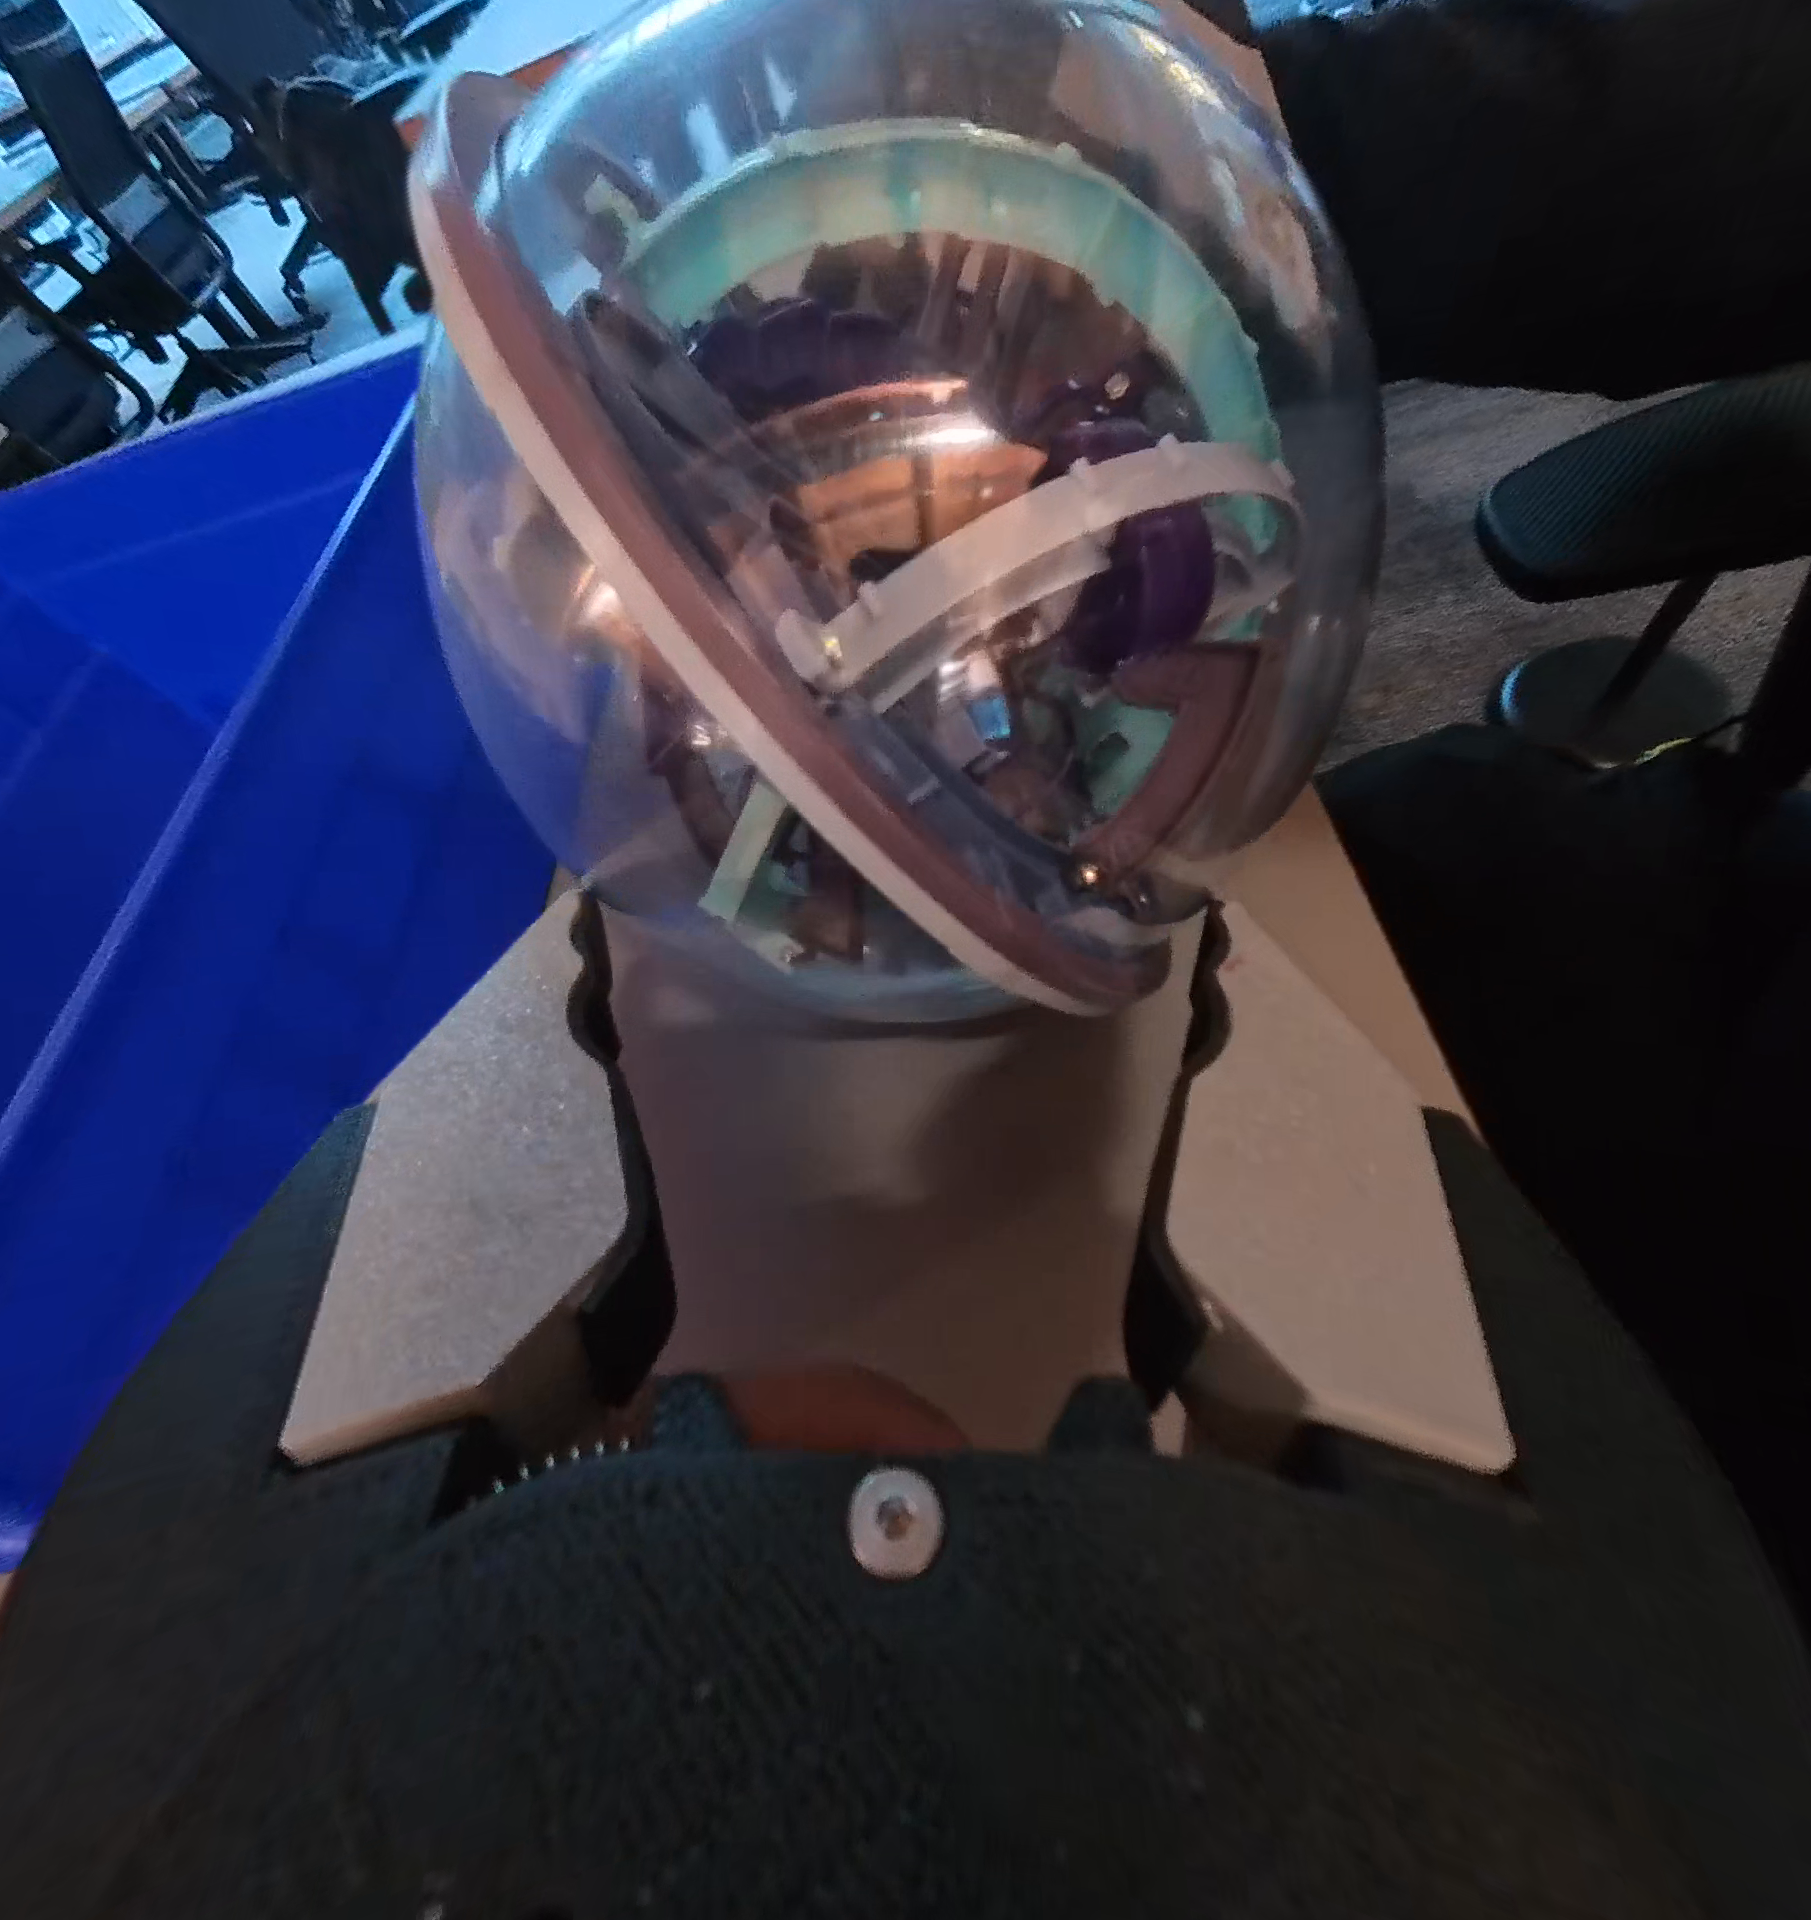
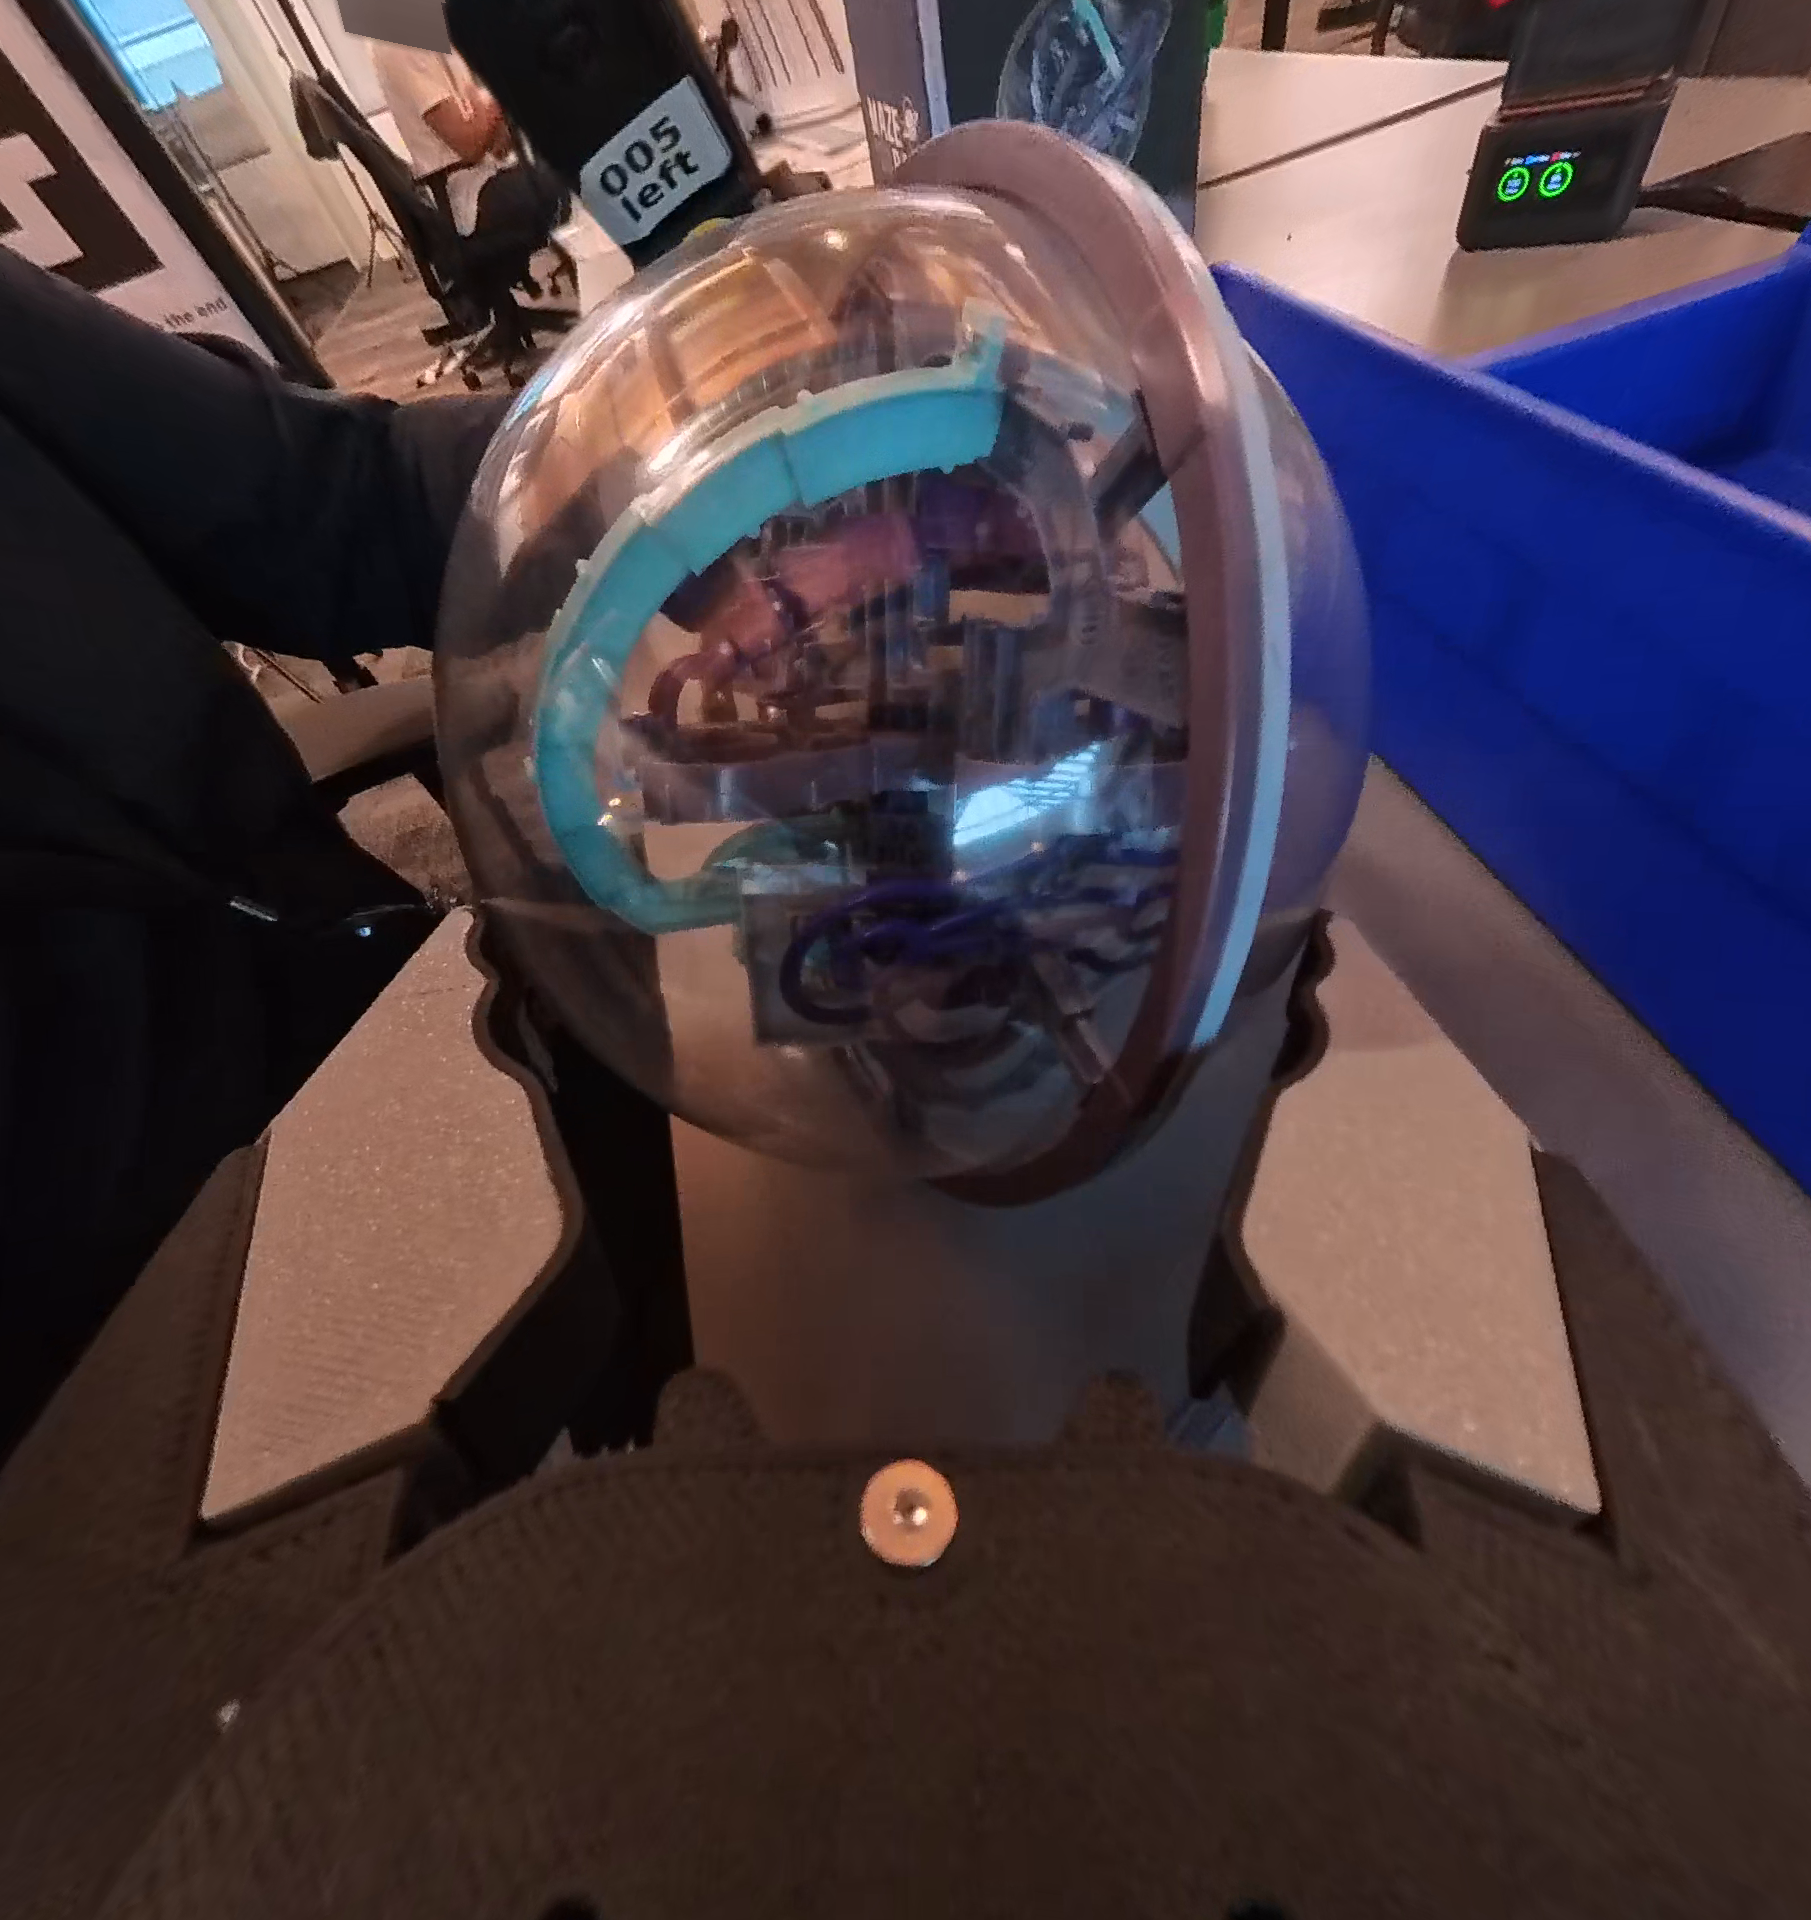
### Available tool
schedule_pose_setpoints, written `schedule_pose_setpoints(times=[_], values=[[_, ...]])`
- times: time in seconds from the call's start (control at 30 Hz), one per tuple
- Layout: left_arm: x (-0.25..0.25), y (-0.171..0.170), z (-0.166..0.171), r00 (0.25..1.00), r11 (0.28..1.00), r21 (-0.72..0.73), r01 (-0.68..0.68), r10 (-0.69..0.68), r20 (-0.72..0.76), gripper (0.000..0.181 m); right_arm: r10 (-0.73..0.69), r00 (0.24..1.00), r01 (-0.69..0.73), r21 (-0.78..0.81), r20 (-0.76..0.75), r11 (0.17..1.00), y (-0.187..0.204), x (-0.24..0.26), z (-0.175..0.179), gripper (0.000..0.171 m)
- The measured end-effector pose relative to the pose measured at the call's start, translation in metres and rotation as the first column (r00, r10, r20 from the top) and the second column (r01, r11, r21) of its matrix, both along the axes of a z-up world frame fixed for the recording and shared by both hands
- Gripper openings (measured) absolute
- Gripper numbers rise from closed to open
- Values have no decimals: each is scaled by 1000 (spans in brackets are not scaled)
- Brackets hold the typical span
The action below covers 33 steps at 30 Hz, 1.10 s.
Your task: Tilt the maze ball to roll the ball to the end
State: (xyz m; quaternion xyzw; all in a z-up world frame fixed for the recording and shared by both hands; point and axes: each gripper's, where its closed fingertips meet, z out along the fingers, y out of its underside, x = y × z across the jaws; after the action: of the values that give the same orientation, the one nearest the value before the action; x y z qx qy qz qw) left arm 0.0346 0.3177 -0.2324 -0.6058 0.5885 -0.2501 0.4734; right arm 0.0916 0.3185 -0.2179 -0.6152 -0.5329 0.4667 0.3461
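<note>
The maze ball is a clear plastic sphere with a brown and white rim band and teal, white and purple tracks inside. It is held up in the air, tilted. My left gripper is shut on its lower part, one fingertip on each side. A small metal ball sits on the brown track near the rim, low right. In the right wrist view the maze ball fills the middle, and my right gripper is shut on it from the opposite side. The left gripper's body shows behind the sphere.
A blue plastic bin stands to the left, and it shows in the right wrist view on the grey table. A black office chair and a black sleeve are close by. A small device with a lit screen stands far right.
</note>
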Motion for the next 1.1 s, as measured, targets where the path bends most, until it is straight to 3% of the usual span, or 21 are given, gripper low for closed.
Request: schedule_pose_setpoints(times=[0.17,0.3,0.37,0.57,0.87,1.1], values=[[5,-7,10,995,997,-74,40,-33,92,113,-8,1000,8,7,-7,1000,-5,5,-1,142],[6,-17,19,976,965,-233,118,-71,204,119,-13,1000,14,30,-19,999,-8,7,0,142],[5,-11,6,989,973,-217,78,-48,138,107,-25,999,26,27,-40,999,-6,8,3,140],[14,4,-22,993,998,15,-56,57,-105,111,-49,998,51,34,-40,998,-3,11,1,140],[18,-8,-4,1000,1000,18,12,-12,8,118,-21,999,19,50,38,999,-14,16,-8,140],[12,-6,5,998,998,-53,14,-10,67,115,-144,988,122,273,59,954,5,18,9,148]])
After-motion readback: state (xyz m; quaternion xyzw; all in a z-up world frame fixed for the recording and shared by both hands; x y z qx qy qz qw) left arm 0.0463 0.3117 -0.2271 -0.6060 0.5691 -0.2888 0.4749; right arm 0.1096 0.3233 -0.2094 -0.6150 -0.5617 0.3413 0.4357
